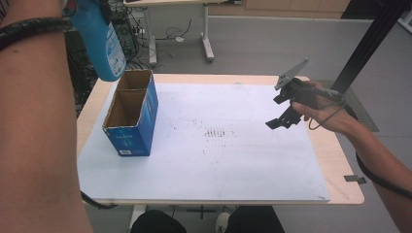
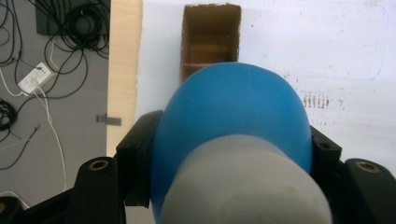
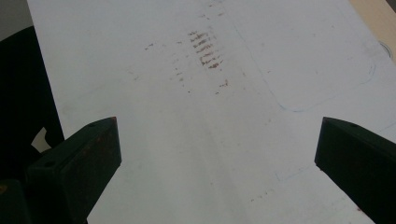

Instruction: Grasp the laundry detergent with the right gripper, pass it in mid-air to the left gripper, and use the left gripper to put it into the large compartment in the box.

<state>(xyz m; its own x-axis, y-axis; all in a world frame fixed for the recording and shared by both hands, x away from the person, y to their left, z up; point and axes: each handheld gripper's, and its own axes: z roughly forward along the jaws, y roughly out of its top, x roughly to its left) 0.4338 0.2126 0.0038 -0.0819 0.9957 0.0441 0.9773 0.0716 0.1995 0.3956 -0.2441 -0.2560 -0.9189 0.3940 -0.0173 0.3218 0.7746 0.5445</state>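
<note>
From the high view, your left gripper (image 1: pixel 92 6) carries the blue plastic bottle with a printed label (image 1: pixel 104 46) above the far compartment of the open blue cardboard box with a divider (image 1: pixel 131 114), which stands near the left edge of the white sheet covering the tabletop (image 1: pixel 233 160). The bottle hangs tilted, its lower end over the box's far rim. If you lower it at that slant, its base will likely catch the rim or the divider and tip the light box, or push it off the sheet.

From the left gripper view, your fingers (image 2: pixel 140 158) are clamped on the bottle's (image 2: pixel 231 116) rounded blue body just above its pale grey cap (image 2: pixel 247 186). That surface is curved and smooth, so the bottle could slip or swivel in the grip if it bumps the cardboard (image 2: pixel 210 39).

From the right gripper view, your right gripper's (image 3: pixel 217 154) fingers (image 3: pixel 88 149) stand wide apart over the bare, scuffed sheet (image 3: pixel 187 116), holding nothing. It is well away from the box, so it cannot steady it should the box shift.
</note>
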